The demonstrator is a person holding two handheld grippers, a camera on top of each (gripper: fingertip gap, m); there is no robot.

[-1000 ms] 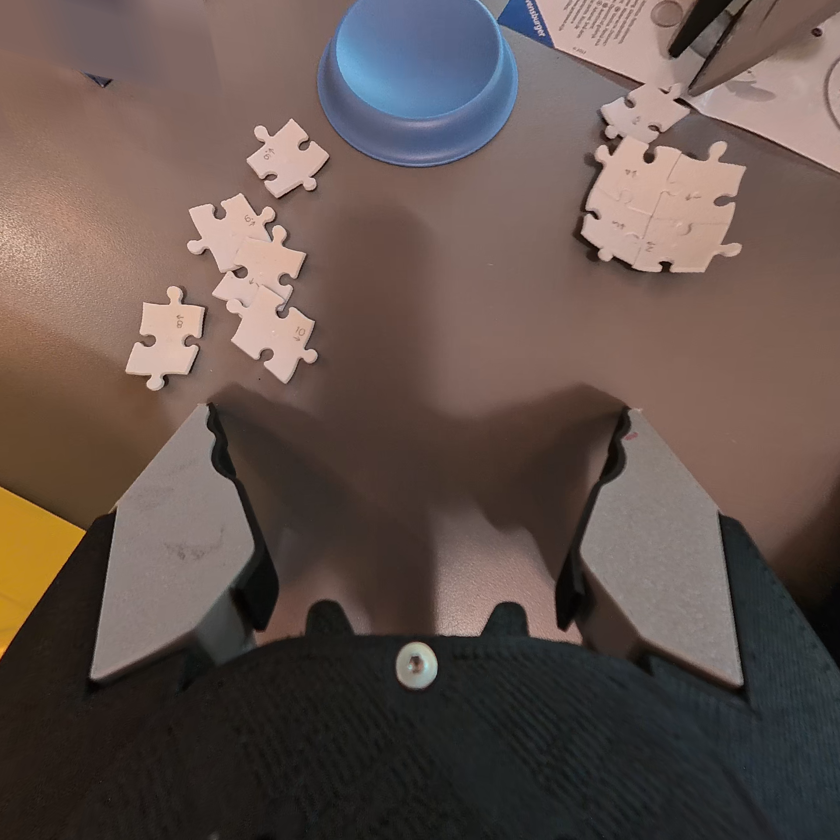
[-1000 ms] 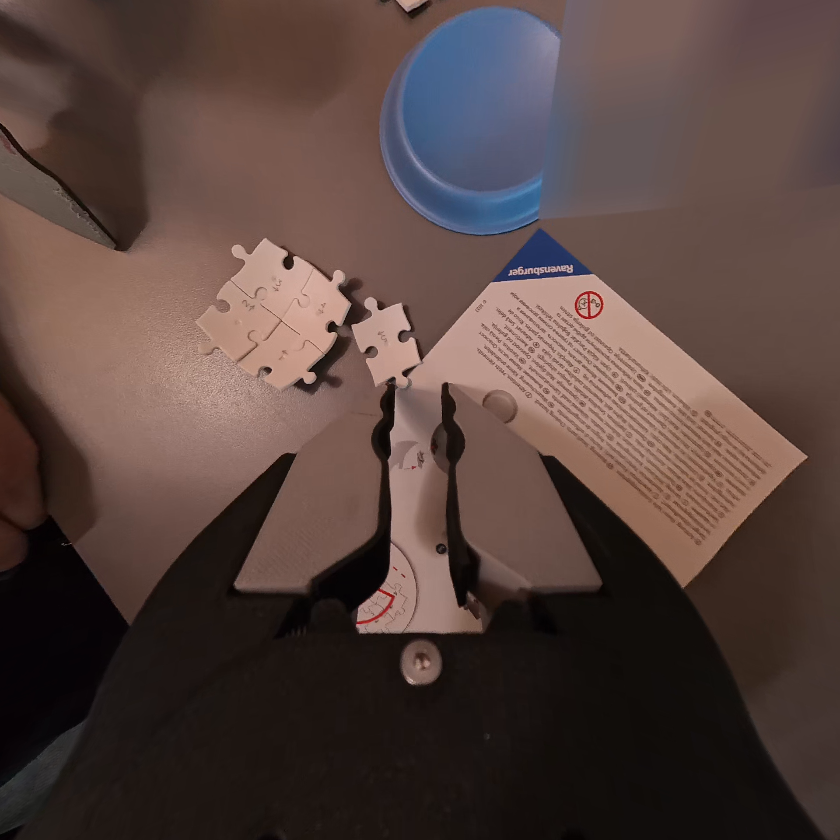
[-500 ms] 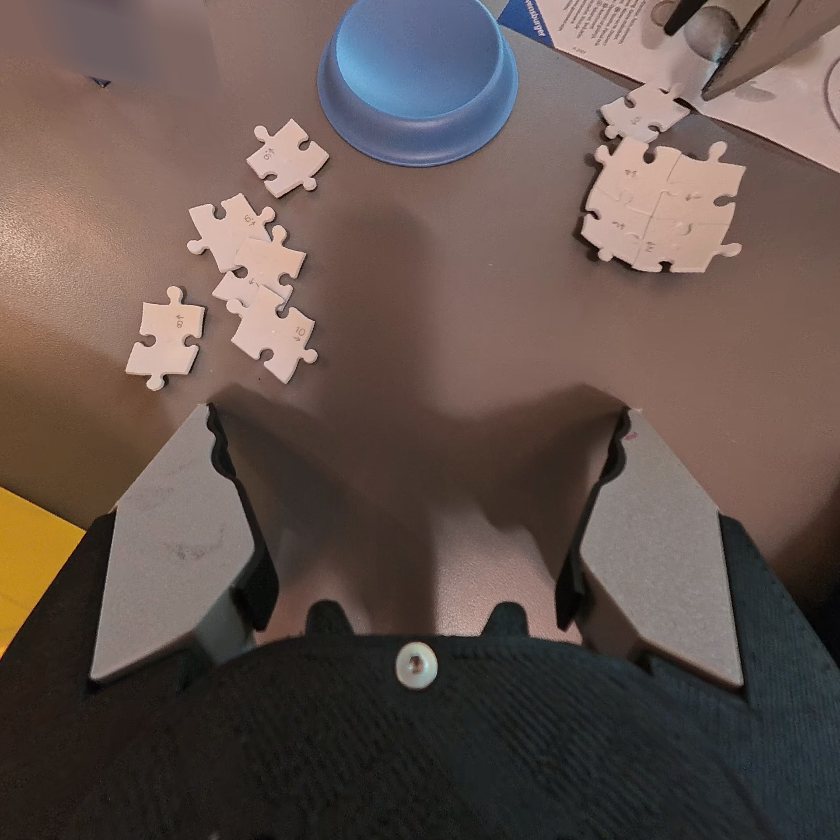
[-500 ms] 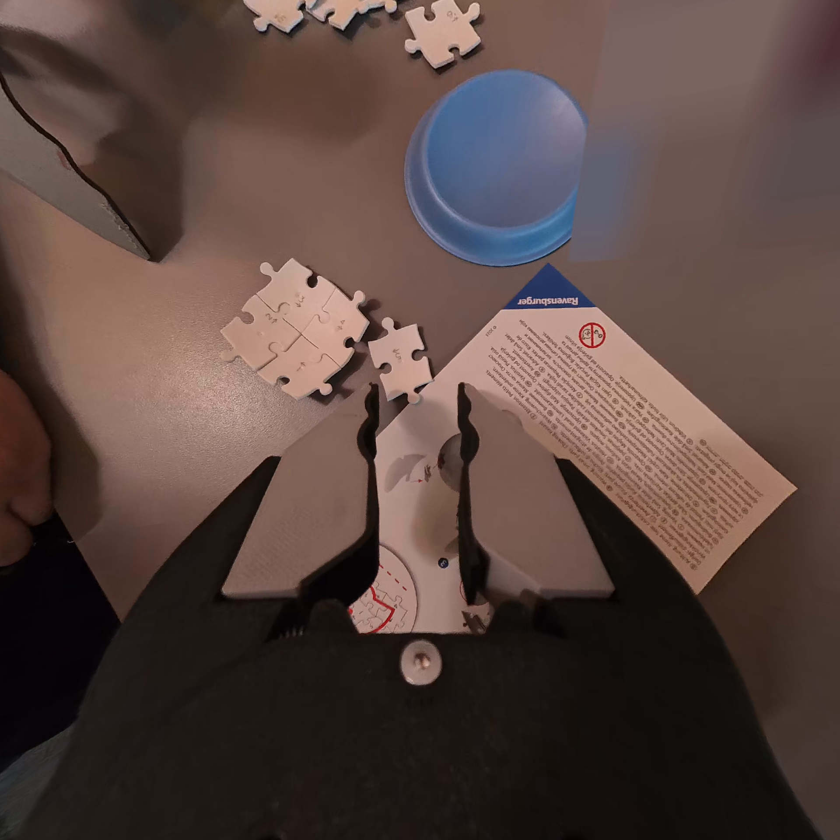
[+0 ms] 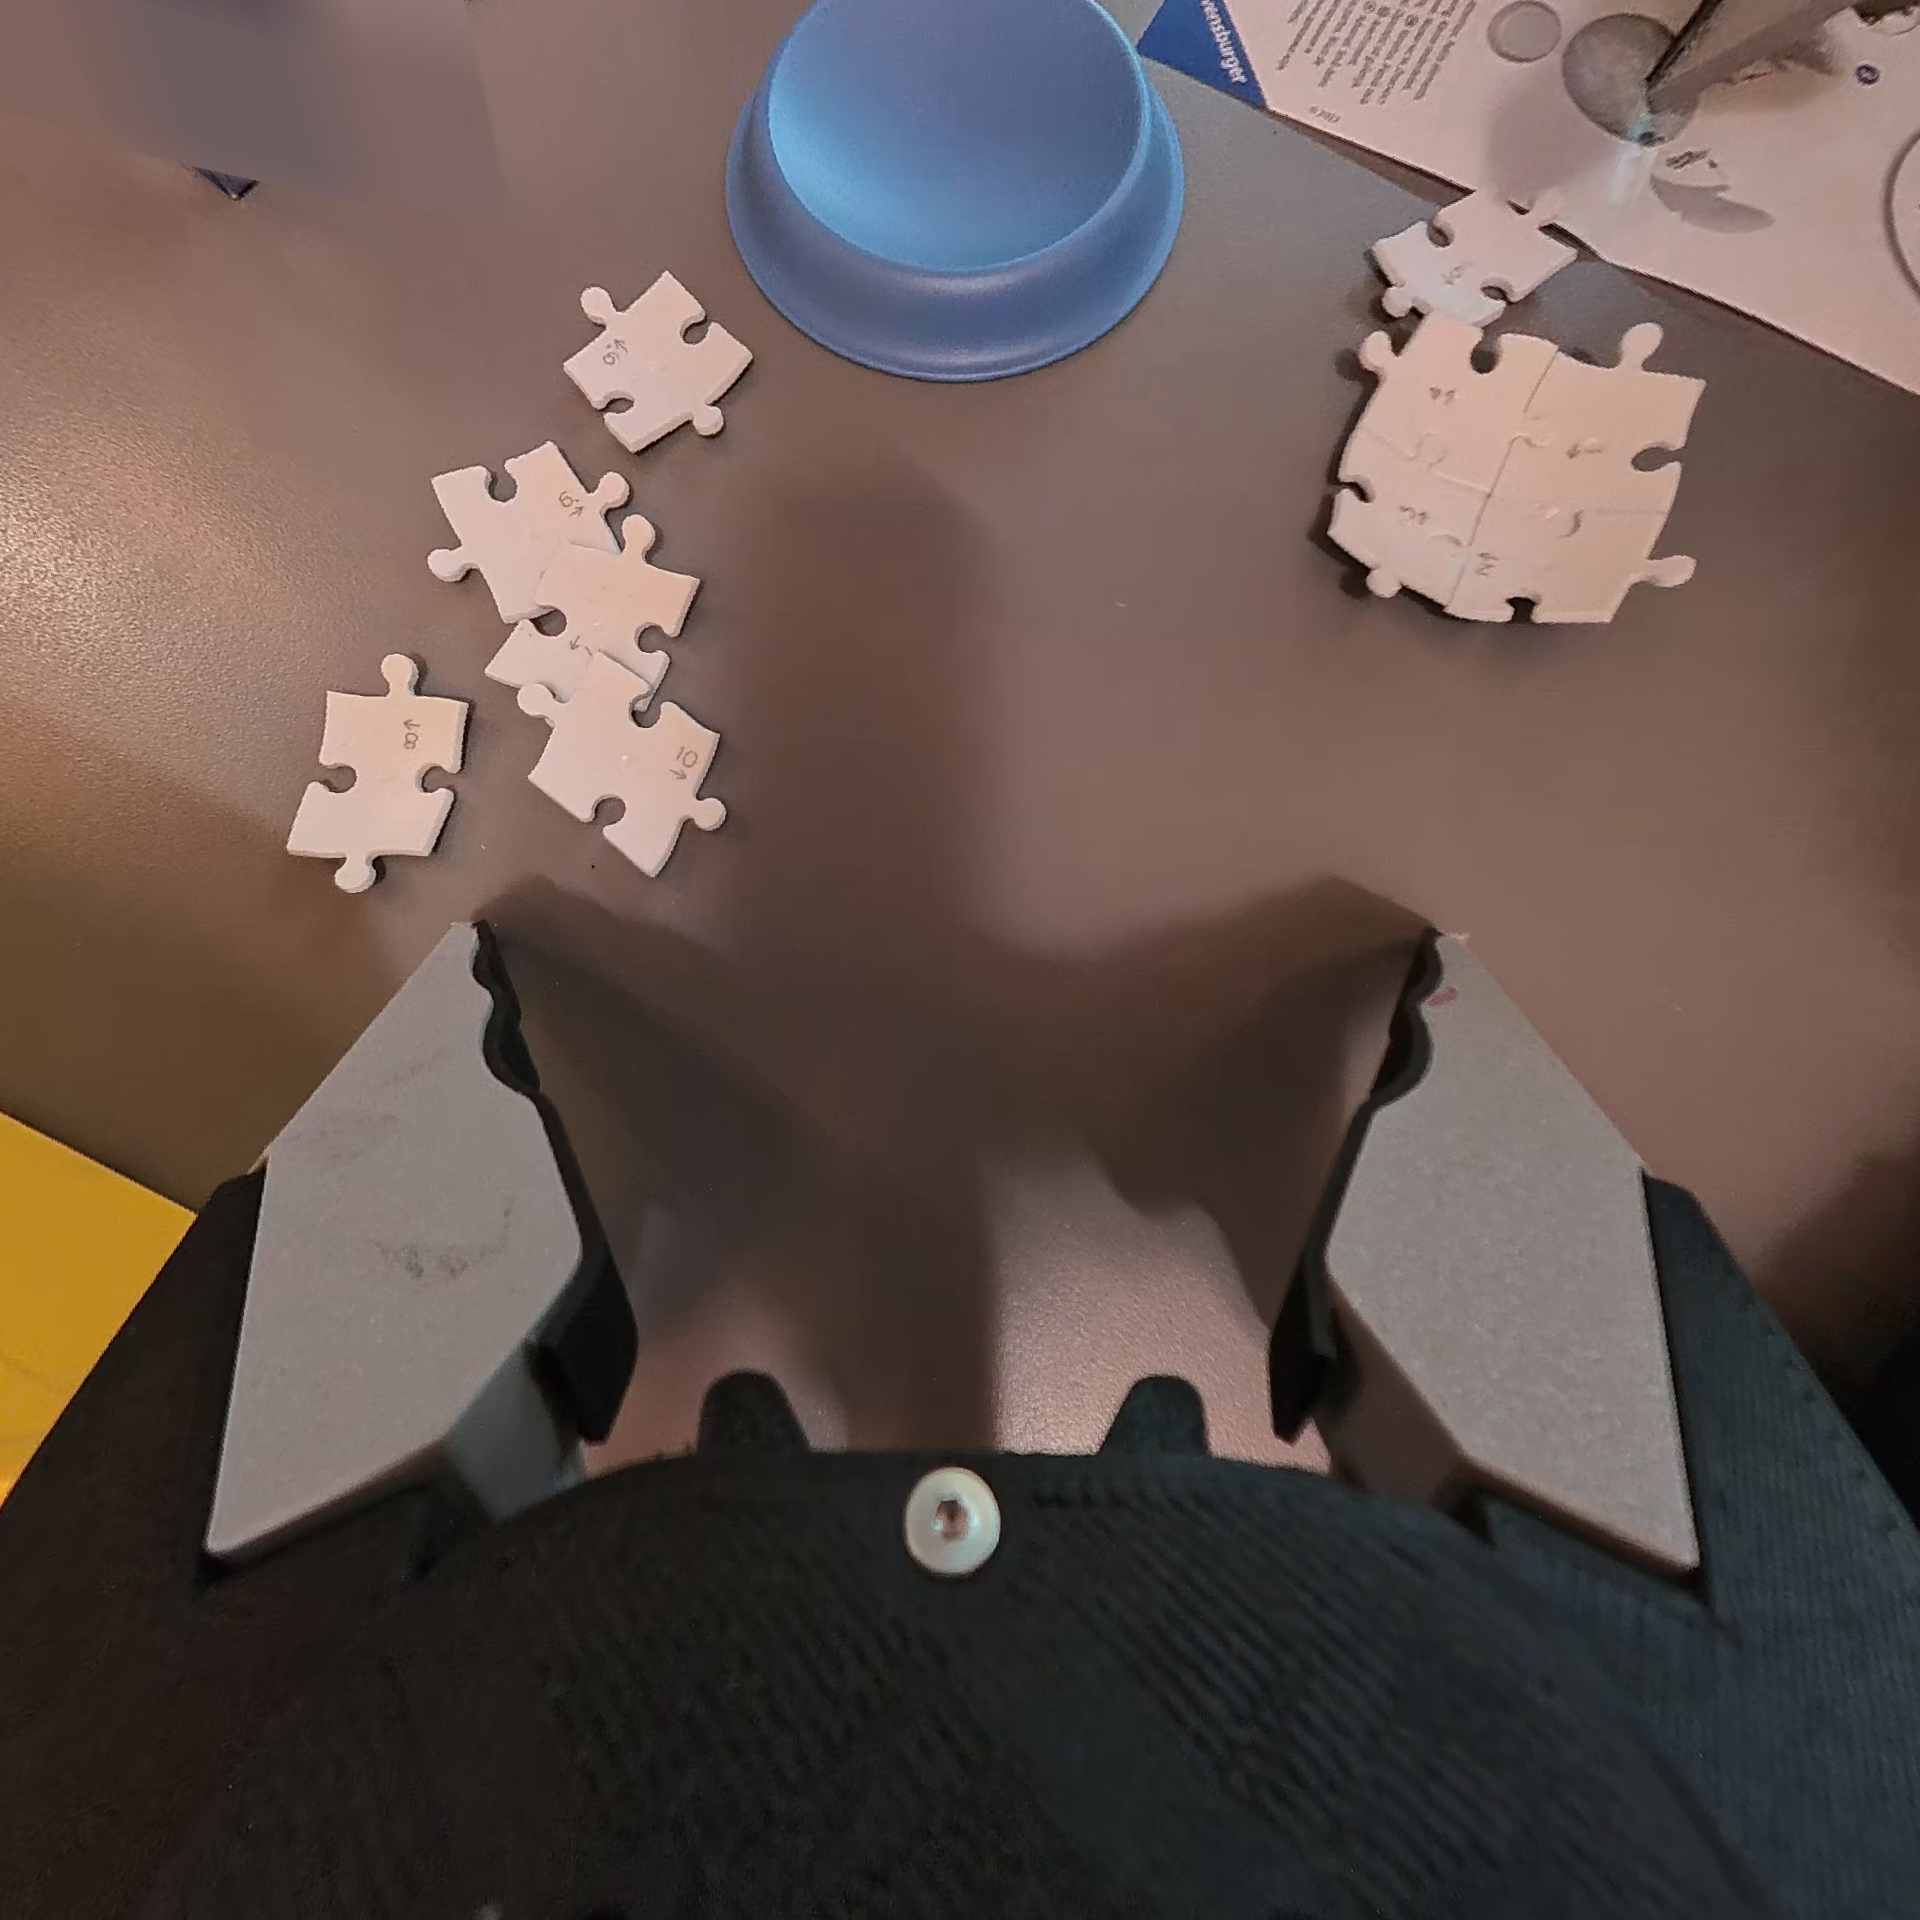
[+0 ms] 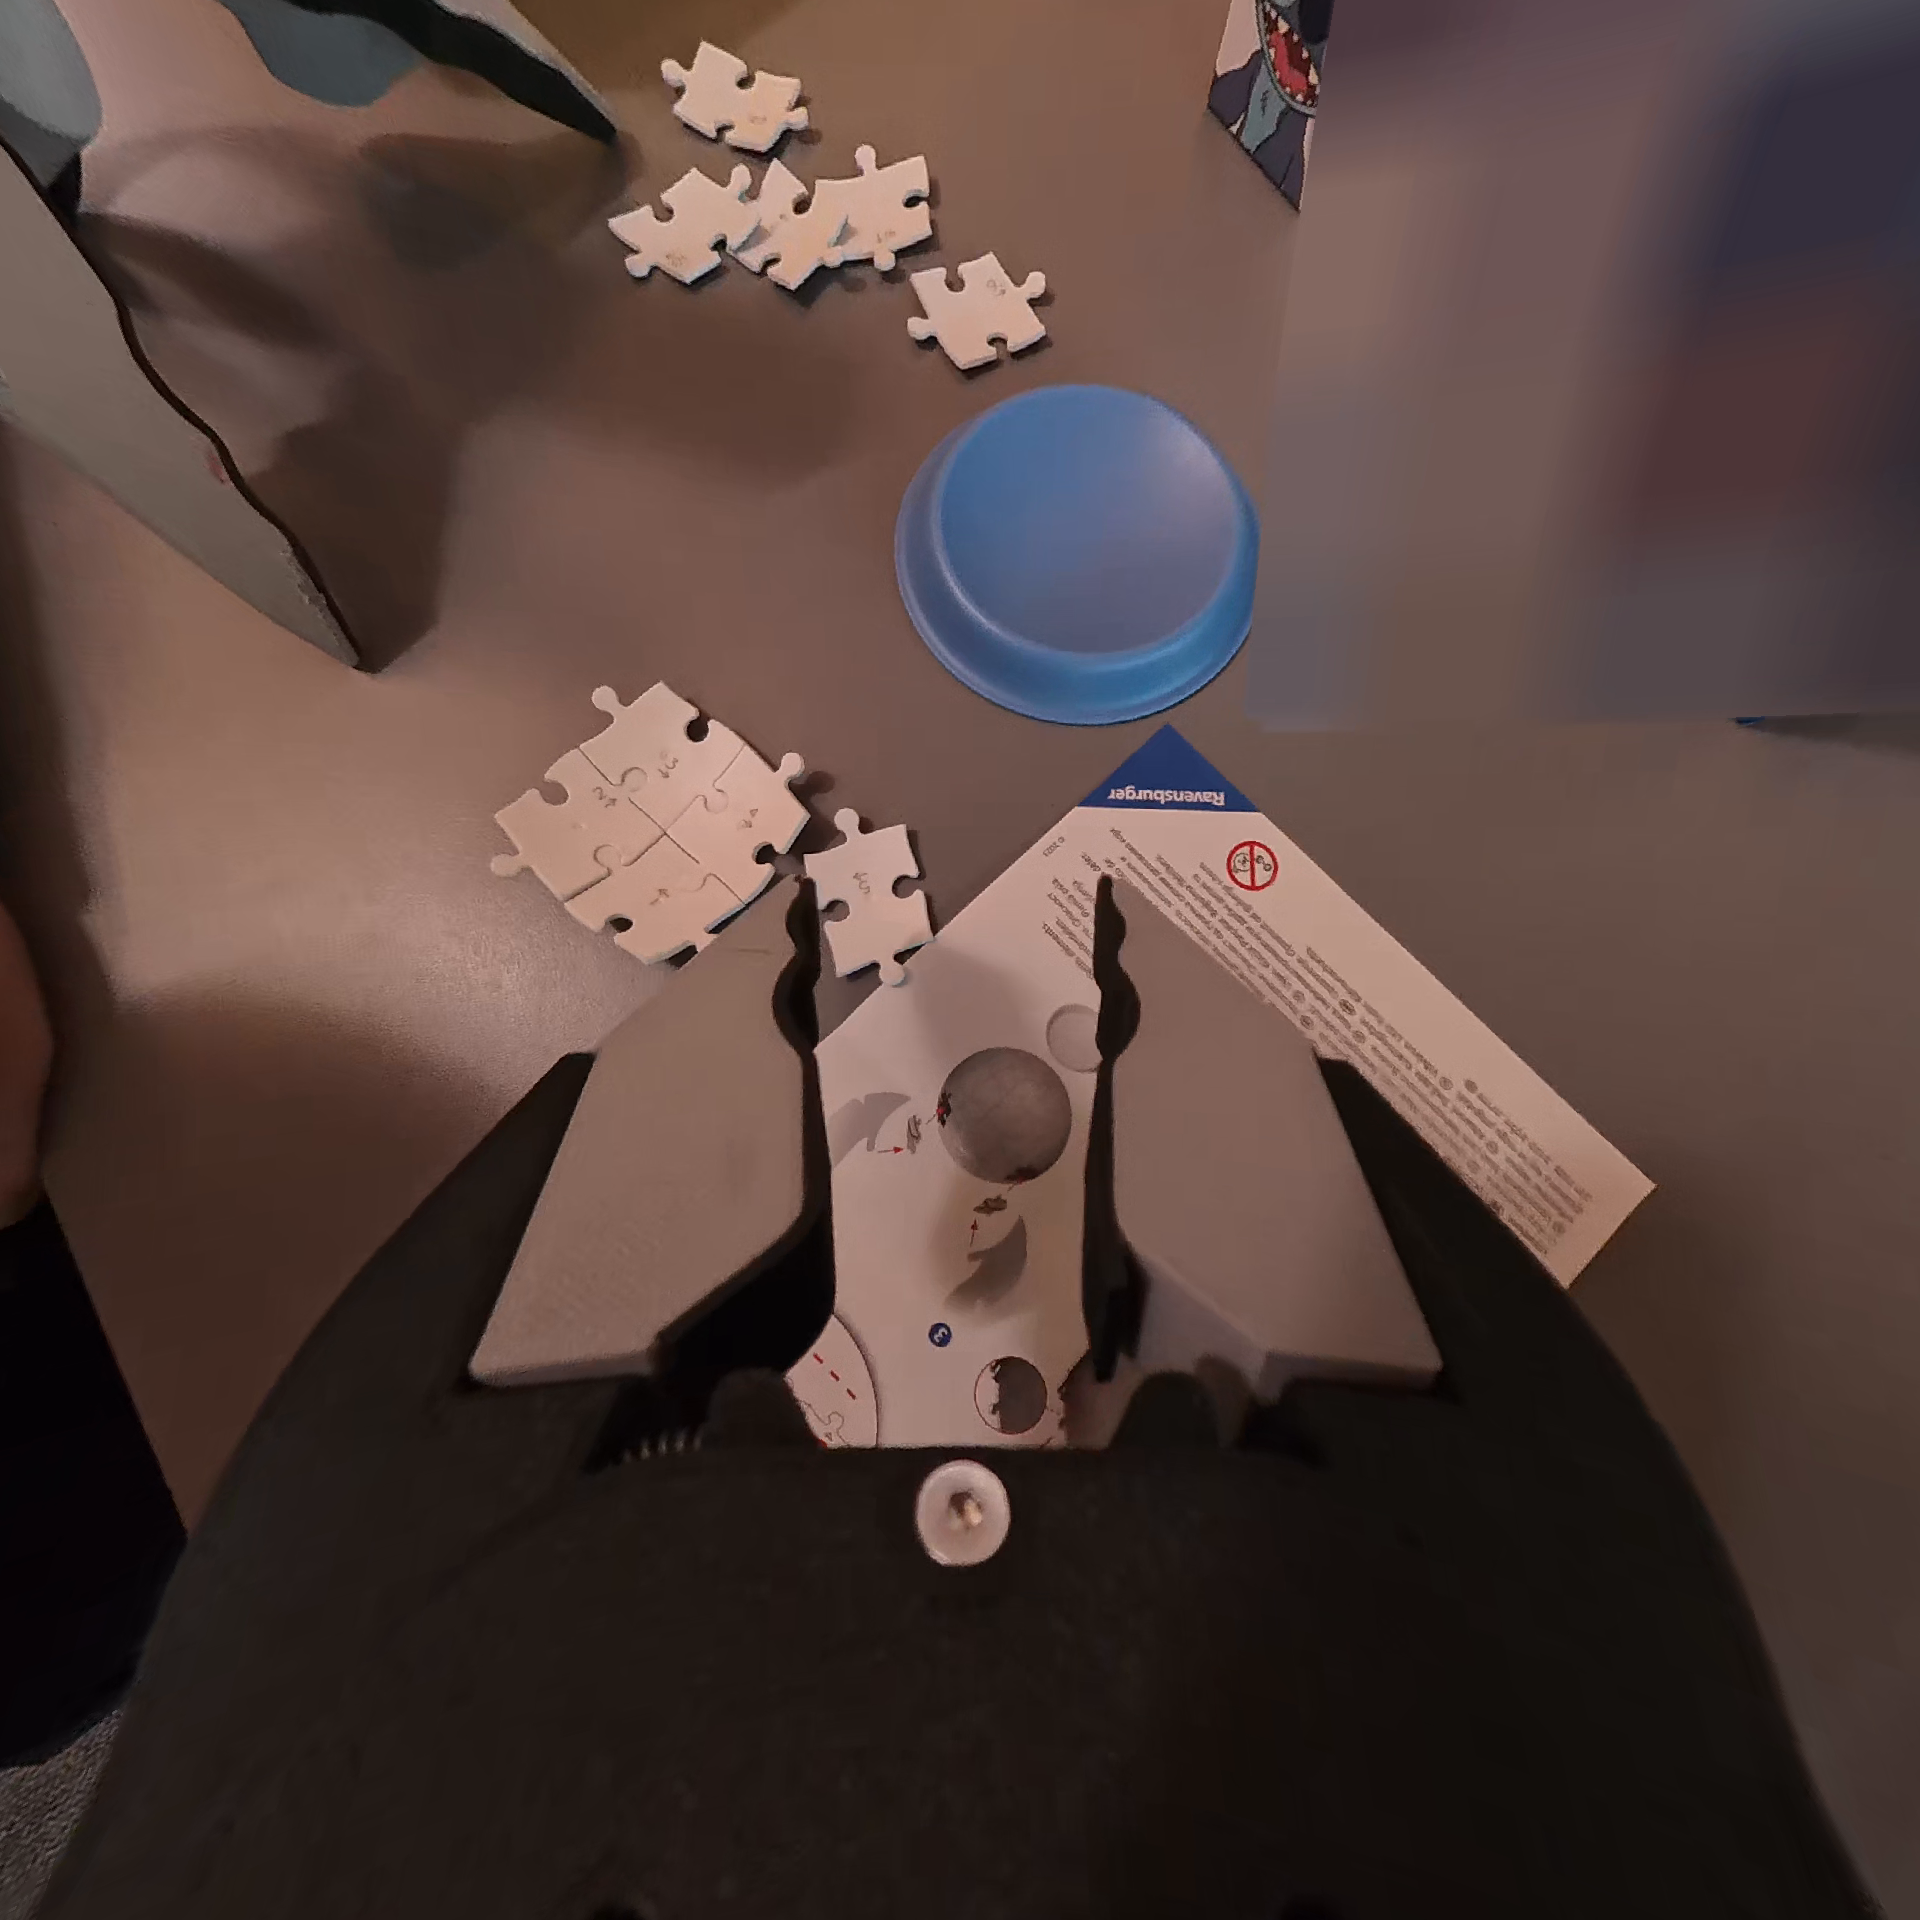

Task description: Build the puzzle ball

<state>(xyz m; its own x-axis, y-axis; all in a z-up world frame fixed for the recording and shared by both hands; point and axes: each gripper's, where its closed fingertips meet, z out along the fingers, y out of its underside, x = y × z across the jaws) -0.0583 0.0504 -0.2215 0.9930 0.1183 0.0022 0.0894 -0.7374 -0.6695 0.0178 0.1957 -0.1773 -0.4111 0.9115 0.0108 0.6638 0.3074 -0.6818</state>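
Bare grey table (image 5: 987, 675) lies open between the loose puzzle pieces (image 5: 582, 634) on one side and the joined four-piece patch (image 5: 1507, 478) on the other. The blue stand (image 5: 951, 187) blocks the far end of that lane. A single piece (image 6: 868, 894) lies just beside the patch, touching the instruction sheet (image 6: 1351, 997); the gap between them looks narrow, perhaps too tight.

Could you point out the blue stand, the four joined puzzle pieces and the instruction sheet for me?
blue stand (image 6: 1075, 540): right wrist view, on its rounded top.
four joined puzzle pieces (image 6: 652, 821): right wrist view, where the four pieces meet.
instruction sheet (image 6: 1382, 1023): right wrist view, on its printed area right of the tool.
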